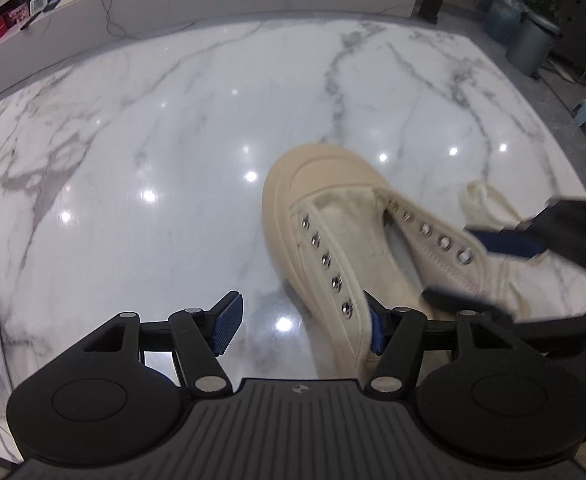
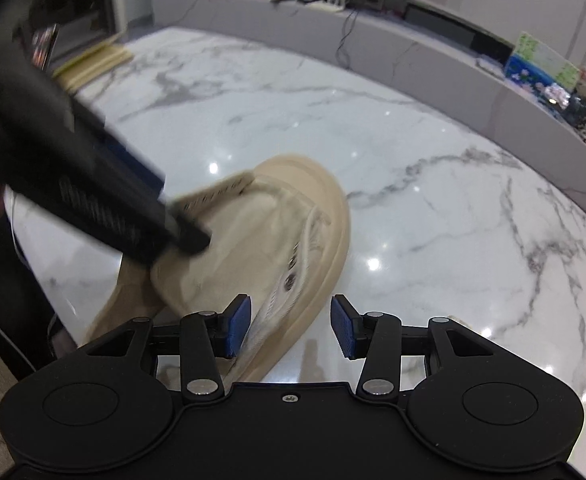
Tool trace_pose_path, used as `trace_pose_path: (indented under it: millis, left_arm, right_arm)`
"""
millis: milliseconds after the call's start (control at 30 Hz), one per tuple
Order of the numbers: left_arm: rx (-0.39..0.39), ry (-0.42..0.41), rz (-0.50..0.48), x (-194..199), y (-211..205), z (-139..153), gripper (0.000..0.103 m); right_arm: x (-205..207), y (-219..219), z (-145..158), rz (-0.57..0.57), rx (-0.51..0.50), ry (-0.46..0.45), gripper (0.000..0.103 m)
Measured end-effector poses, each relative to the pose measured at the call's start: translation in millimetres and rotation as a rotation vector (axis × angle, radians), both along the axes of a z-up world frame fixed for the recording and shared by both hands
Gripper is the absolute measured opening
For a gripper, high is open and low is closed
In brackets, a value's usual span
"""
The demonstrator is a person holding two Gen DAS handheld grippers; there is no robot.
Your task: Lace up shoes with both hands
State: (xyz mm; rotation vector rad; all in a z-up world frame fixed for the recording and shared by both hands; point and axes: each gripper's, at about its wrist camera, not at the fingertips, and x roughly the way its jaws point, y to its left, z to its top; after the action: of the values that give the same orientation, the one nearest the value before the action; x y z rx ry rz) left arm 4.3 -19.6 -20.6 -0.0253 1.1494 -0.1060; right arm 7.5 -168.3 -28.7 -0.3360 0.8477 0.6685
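My left tool (image 1: 301,322) stands wide, its two blue pads far apart and nothing clamped between them. The cream shoe (image 1: 333,216) lies on the white marble bench (image 1: 153,140) at about one o'clock from that tool, toe cap pointing away from me toward twelve. Its near eyelet flap (image 1: 331,264), with a row of metal eyelets, runs down toward my left tool's right-hand pad (image 1: 375,330) and touches or just overlaps it; the left-hand pad (image 1: 227,324) sits over bare bench, well apart from the shoe. No lace shows in the eyelets in this view. My right tool (image 1: 481,264) comes in from three o'clock, blurred, its fingers spread on either side of the far eyelet flap (image 1: 437,240) near the shoe's opening; I cannot tell whether either finger touches the cloth.

From the right wrist view, my right tool (image 2: 291,326) is also wide, gripping nothing. The shoe (image 2: 253,232) lies at eleven o'clock from it, toe toward one o'clock, and the shoe's near side and sole rim pass between the blue pads, just beside the left-hand pad (image 2: 239,326). The right-hand pad (image 2: 343,328) is clear of the shoe, over the bench (image 2: 433,200). My left tool (image 2: 105,200) crosses the upper left as a dark blurred bar, its tip at the shoe's tongue area around ten o'clock.
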Motion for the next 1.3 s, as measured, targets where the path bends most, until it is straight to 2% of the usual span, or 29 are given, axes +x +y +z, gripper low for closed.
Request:
trace_pose_path:
  millis: [33, 100, 167, 200, 433, 733, 800, 833, 900, 933, 967, 1267, 1300]
  left_arm:
    - [0.010, 0.004, 0.003, 0.5, -1.0, -2.7, 0.059]
    - [0.018, 0.002, -0.001, -0.5, -2.0, -5.5, 0.060]
    - [0.029, -0.007, -0.014, -1.3, -3.7, -7.8, 0.060]
    - [0.035, -0.014, -0.023, -1.8, -5.1, -8.9, 0.060]
    - [0.076, -0.054, -0.074, -0.1, -14.2, -12.6, 0.060]
    - [0.084, -0.078, -0.066, 12.2, -10.5, -8.2, 0.059]
    - [0.061, -0.074, -0.051, 12.3, -7.8, -4.6, 0.059]
    - [0.016, -0.066, -0.037, 11.9, -4.0, -1.1, 0.059]
    - [-0.072, -0.055, -0.020, 11.1, 1.9, 4.0, 0.058]
    - [-0.097, -0.057, -0.015, 10.5, 3.2, 5.4, 0.058]
    - [-0.114, -0.060, -0.009, 9.9, 3.9, 6.7, 0.059]
    - [-0.079, -0.054, 0.021, 10.2, -1.9, 4.9, 0.058]
    - [-0.066, -0.055, 0.022, 10.1, -3.1, 4.4, 0.053]
  right_arm:
    - [1.7, -1.9, 2.5, -0.011, 0.021, 0.008, 0.042]
    - [5.2, -5.4, 7.0, -0.031, 0.062, 0.026, 0.036]
    - [7.7, -6.8, 7.1, -0.040, 0.087, 0.053, 0.016]
    - [7.9, -6.7, 7.1, -0.043, 0.090, 0.060, 0.011]
    - [9.6, -6.8, 7.6, -0.053, 0.119, 0.111, 0.004]
    - [6.5, -7.3, 9.0, -0.033, 0.138, 0.136, 0.004]
    - [5.2, -7.9, 10.3, -0.030, 0.132, 0.131, 0.007]
    - [4.1, -7.9, 11.5, -0.026, 0.129, 0.125, 0.008]
    - [2.2, -7.8, 13.5, -0.018, 0.123, 0.114, 0.020]
    - [2.4, -6.9, 13.3, -0.021, 0.120, 0.107, 0.034]
    - [2.6, -6.0, 13.0, -0.024, 0.117, 0.100, 0.038]
    - [9.6, 1.8, 2.7, -0.093, 0.056, 0.063, 0.037]
    - [10.9, 2.1, 1.2, -0.097, 0.051, 0.071, 0.037]
